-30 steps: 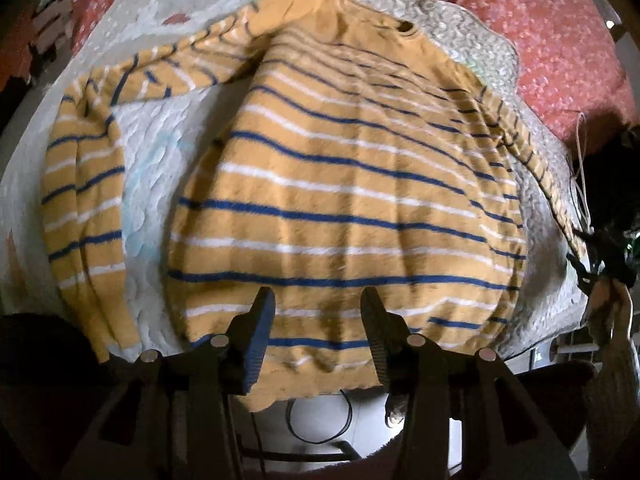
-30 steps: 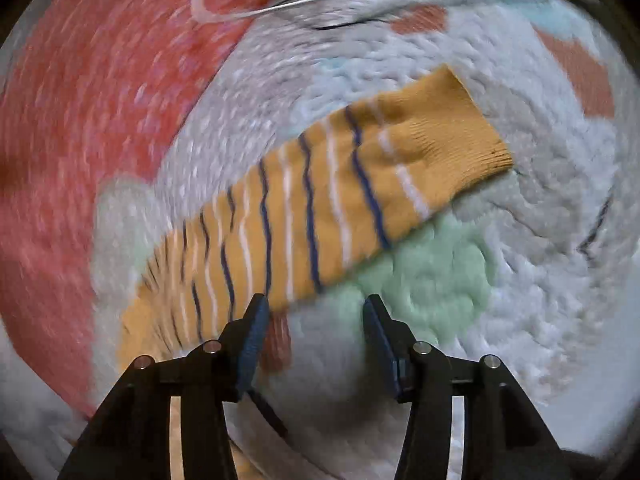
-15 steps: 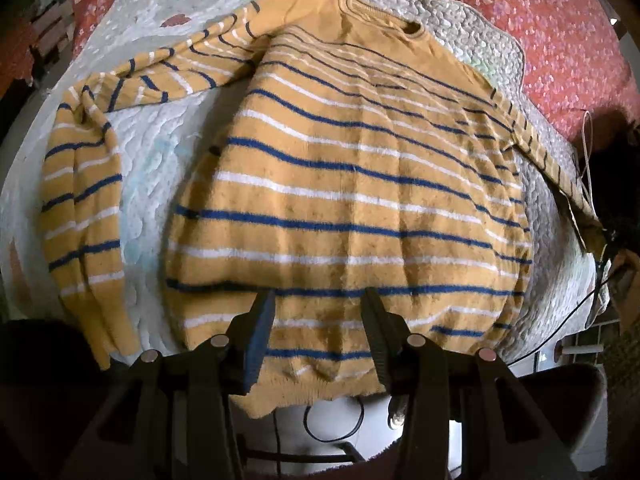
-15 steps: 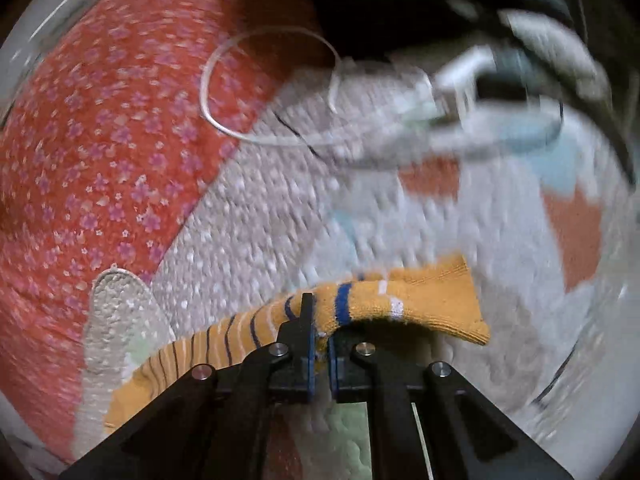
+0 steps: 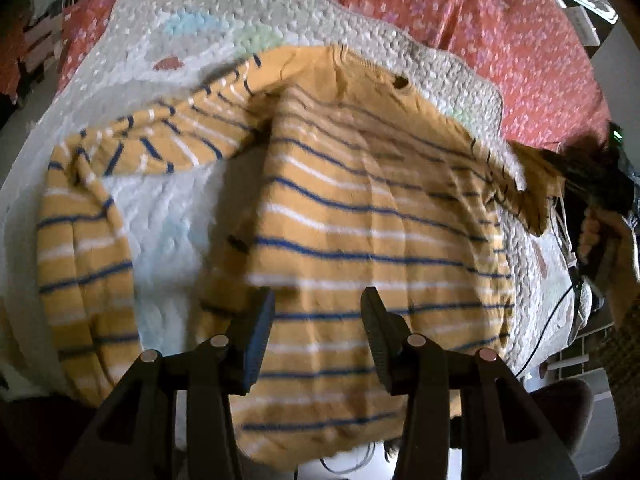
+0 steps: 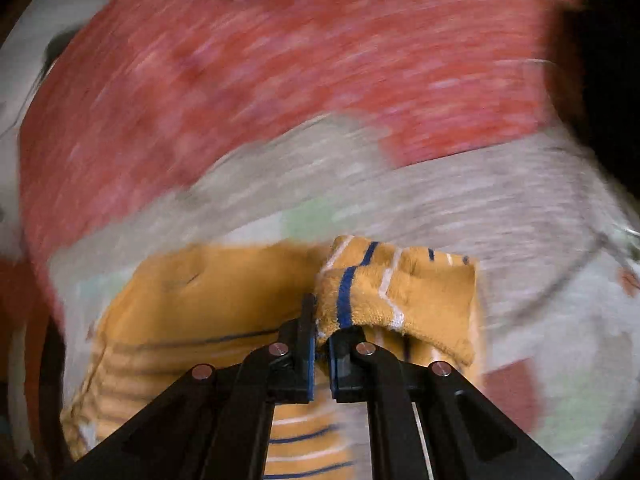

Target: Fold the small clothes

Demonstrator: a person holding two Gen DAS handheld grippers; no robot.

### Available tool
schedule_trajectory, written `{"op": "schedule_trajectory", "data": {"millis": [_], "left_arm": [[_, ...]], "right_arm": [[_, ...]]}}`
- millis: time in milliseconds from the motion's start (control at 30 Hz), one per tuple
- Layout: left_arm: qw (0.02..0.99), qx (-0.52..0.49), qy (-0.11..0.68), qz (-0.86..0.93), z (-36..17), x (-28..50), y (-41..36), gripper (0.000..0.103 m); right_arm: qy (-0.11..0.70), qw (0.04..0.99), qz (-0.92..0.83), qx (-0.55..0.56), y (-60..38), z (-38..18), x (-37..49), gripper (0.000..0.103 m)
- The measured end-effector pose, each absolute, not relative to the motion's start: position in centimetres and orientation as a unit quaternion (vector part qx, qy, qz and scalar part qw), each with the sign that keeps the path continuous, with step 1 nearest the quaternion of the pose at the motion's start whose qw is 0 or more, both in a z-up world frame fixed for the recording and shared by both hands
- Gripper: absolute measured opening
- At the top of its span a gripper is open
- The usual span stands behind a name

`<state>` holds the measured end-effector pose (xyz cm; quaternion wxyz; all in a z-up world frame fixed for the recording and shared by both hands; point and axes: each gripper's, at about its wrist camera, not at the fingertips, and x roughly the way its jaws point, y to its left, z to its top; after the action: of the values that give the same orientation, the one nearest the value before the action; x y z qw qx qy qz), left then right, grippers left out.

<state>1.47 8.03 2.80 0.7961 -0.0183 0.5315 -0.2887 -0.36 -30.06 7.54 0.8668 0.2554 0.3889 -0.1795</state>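
Note:
A small mustard sweater point(image 5: 372, 216) with blue and white stripes lies flat on a white quilted mat point(image 5: 168, 208). Its left sleeve point(image 5: 80, 248) bends down the left side. My left gripper point(image 5: 316, 312) is open and empty, hovering over the sweater's lower hem. My right gripper point(image 6: 322, 320) is shut on the cuff of the right sleeve point(image 6: 396, 292) and holds it lifted above the sweater body point(image 6: 208, 292). In the left wrist view the right gripper point(image 5: 588, 176) holds that sleeve point(image 5: 532, 196) raised at the right edge.
A red floral bedspread point(image 5: 460, 20) lies under and beyond the mat. Cables point(image 5: 560, 300) hang at the mat's right edge. The near mat edge drops to the floor point(image 5: 352, 460). The right wrist view is motion-blurred.
My right gripper closed on the right sleeve's cuff and lifted it inward over the sweater. My left gripper moved closer over the hem and stayed open.

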Motion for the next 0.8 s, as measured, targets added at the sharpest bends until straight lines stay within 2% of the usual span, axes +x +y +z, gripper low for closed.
{"op": "schedule_trajectory", "data": {"millis": [267, 567, 667, 733, 767, 800], "left_arm": [[0.783, -0.089, 0.537, -0.300, 0.3, 3.7, 11.2, 0.044], [0.758, -0.165, 0.549, -0.311, -0.9, 5.6, 12.9, 0.047], [0.755, -0.176, 0.551, -0.309, -1.0, 5.8, 13.1, 0.047], [0.754, -0.181, 0.553, -0.305, -0.9, 5.9, 13.3, 0.047], [0.756, -0.183, 0.553, -0.299, -0.6, 6.0, 13.5, 0.048], [0.760, -0.184, 0.549, -0.296, -0.1, 6.1, 13.5, 0.049]], "right_arm": [[0.444, 0.864, -0.083, 0.224, -18.8, 3.2, 7.7, 0.005], [0.457, 0.868, -0.015, 0.191, -11.4, 2.9, 11.8, 0.005], [0.476, 0.861, 0.041, 0.174, -8.8, 2.1, 13.1, 0.009], [0.485, 0.856, 0.070, 0.166, -7.9, 1.9, 13.1, 0.022], [0.482, 0.854, 0.086, 0.175, -7.8, 2.0, 12.9, 0.043], [0.477, 0.852, 0.101, 0.191, -8.0, 2.1, 12.5, 0.058]]}}
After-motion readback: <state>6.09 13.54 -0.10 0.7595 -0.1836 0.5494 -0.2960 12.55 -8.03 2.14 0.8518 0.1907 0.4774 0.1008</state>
